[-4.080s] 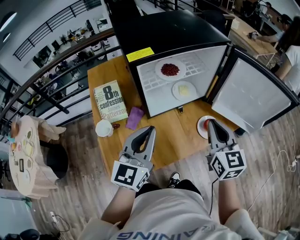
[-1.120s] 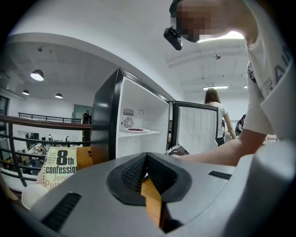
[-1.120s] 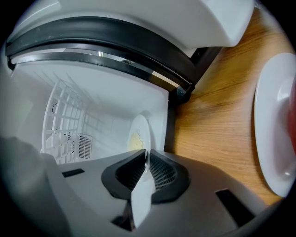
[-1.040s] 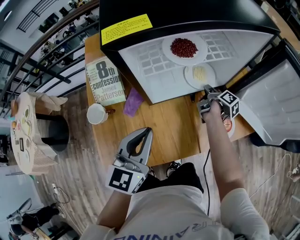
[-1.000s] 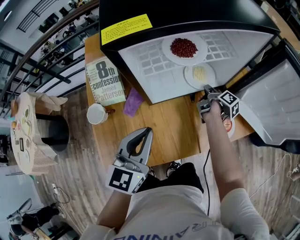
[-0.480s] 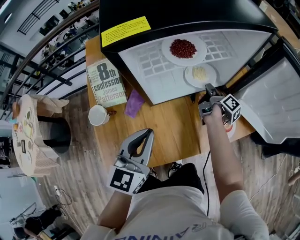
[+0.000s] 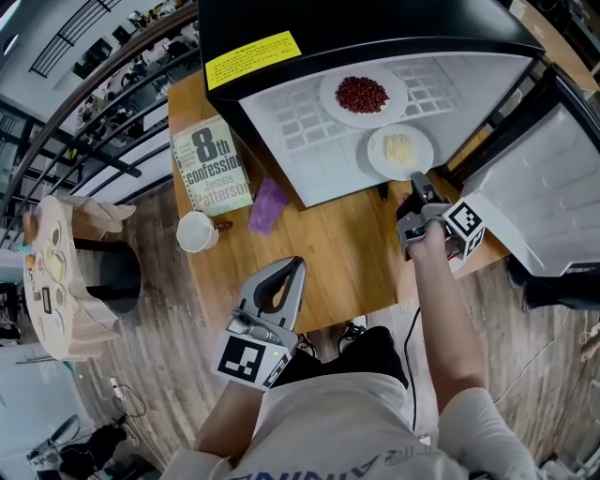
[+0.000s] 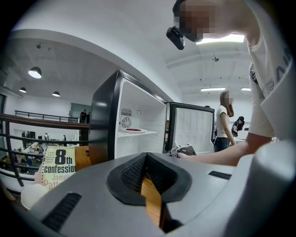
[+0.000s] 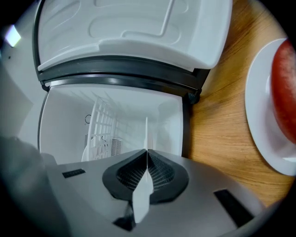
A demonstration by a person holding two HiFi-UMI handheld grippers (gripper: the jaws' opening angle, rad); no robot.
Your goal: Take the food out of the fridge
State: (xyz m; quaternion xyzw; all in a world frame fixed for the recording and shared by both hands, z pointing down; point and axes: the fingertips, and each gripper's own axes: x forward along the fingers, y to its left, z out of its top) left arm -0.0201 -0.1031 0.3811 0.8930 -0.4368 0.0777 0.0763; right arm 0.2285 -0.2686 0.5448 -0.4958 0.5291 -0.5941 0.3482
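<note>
An open black fridge [image 7: 375, 28] stands on the wooden table [image 7: 347, 253]. On its white shelf [image 7: 300, 141] sit a plate of red beans [image 7: 362, 95] and, nearer the front, a small white plate of pale food [image 7: 400, 150]. My right gripper [image 7: 418, 186] is shut on that small plate's near rim, which shows edge-on as a thin white blade [image 9: 146, 132] between the jaws of the right gripper [image 9: 147, 152]. My left gripper [image 7: 281, 281] hovers over the table's near edge, shut and holding nothing; its tips [image 8: 146, 157] meet.
A white plate with a red food item [image 9: 270, 106] lies on the table right of the fridge opening. The fridge door [image 7: 553, 206] stands open at right. A book [image 7: 208, 167], a purple item [image 7: 268, 205] and a white cup [image 7: 195, 231] lie left.
My right gripper left the red-food plate on the table, reached the fridge shelf and has risen a little with the small plate's rim. The left gripper has stayed put.
</note>
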